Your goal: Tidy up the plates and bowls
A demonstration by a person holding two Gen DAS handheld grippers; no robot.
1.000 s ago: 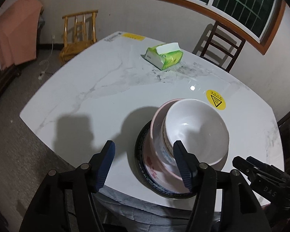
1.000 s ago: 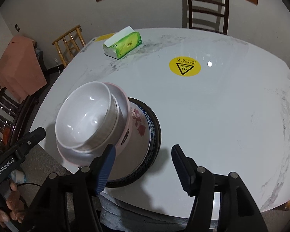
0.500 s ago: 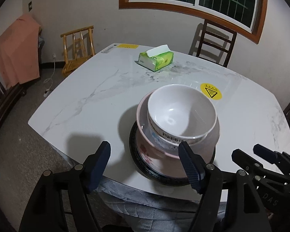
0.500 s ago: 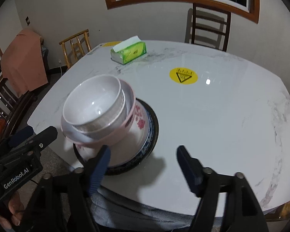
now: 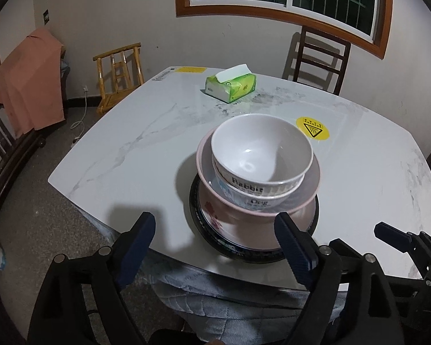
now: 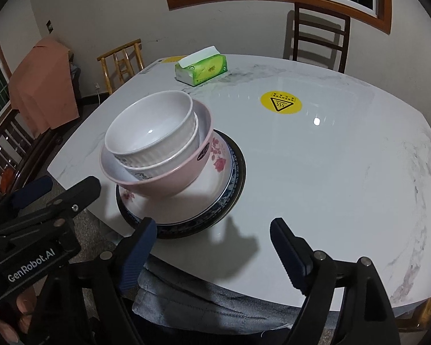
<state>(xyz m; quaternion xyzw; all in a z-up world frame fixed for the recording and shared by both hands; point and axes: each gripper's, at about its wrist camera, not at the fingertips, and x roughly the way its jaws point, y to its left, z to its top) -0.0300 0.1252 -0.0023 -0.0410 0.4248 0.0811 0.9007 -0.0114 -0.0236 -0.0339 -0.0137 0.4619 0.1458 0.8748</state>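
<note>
left wrist view: the left gripper (image 5: 212, 247) hangs over the near edge of the white marble table (image 5: 135, 155), its jaws opening with nothing between them. just past its fingertips stands the stack, all mouths up, its axis roughly upright: a dark-rimmed plate (image 5: 215, 238) at the bottom, a flowered plate (image 5: 215, 218) on it, a pink bowl (image 5: 313, 178) on that, a white bowl marked "dog" (image 5: 255, 199) inside, and a white bowl marked "rabbit" (image 5: 261, 149) on top. the upper bowls lean slightly to the left. a green tissue box (image 5: 231, 86) lies far across the table; a yellow warning sticker (image 5: 312, 128) sits beyond the stack.

right wrist view: the right gripper (image 6: 212, 244) has its jaws opening too, only bare table between them. the stack sits to its left, near the table's front edge, touching neither finger.
</note>
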